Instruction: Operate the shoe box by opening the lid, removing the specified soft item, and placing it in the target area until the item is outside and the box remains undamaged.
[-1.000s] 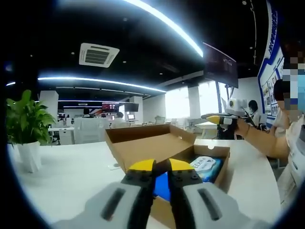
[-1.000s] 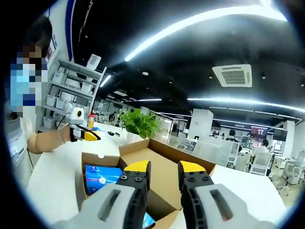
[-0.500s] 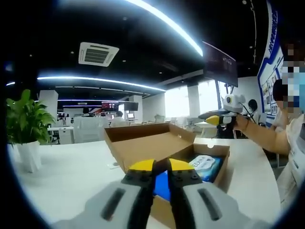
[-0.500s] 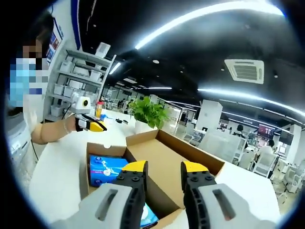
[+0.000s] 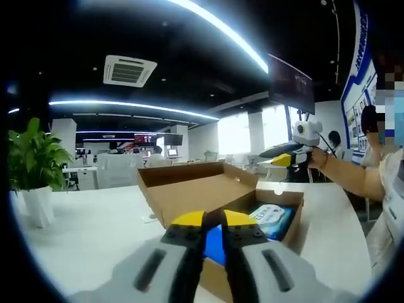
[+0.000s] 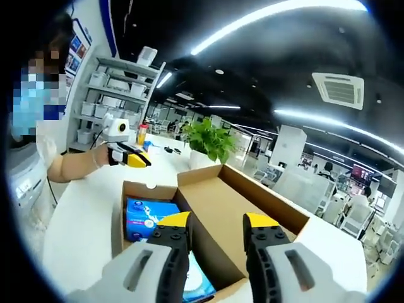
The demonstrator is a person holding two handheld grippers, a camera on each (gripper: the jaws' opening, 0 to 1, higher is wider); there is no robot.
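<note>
We see the box [image 5: 218, 202] open on the white table [image 5: 88, 233], lid [image 5: 189, 189] folded back flat. In the left gripper view the lid sits left of the tray; the pack [image 5: 273, 218], blue and white, lies inside at the tray's right end, w/ more blue just behind our jaw tips. The right gripper view looks from the other side: pack [image 6: 149, 218] in the tray's left part, lid [image 6: 243, 211] to the right, and a second pale-blue bit [image 6: 197, 284] low between the jaws, still inside the box.

Each view catches the other tool. Left gripper view: right gripper [image 5: 283, 159] held up at far right, above the table, well apart from the box, a sleeve behind it. Right gripper view: left gripper [image 6: 140, 159] at left, above the table, near the box's far-left corner but not touching.

Room: open office, dark ceiling, long light strips, a ceiling vent [image 5: 129, 71], desks and chairs far back. Plant [image 5: 31, 161] in a white pot at the table's left in the left gripper view; same plant [image 6: 211, 142] beyond the box in the right gripper view, which also shows shelves [image 6: 110, 101] at far left.

Fingers: left gripper's [image 5: 213, 221] yellow tips nearly closed, thin gap, nothing between. Right gripper [image 6: 218, 222] parted wide, empty, over the box.
</note>
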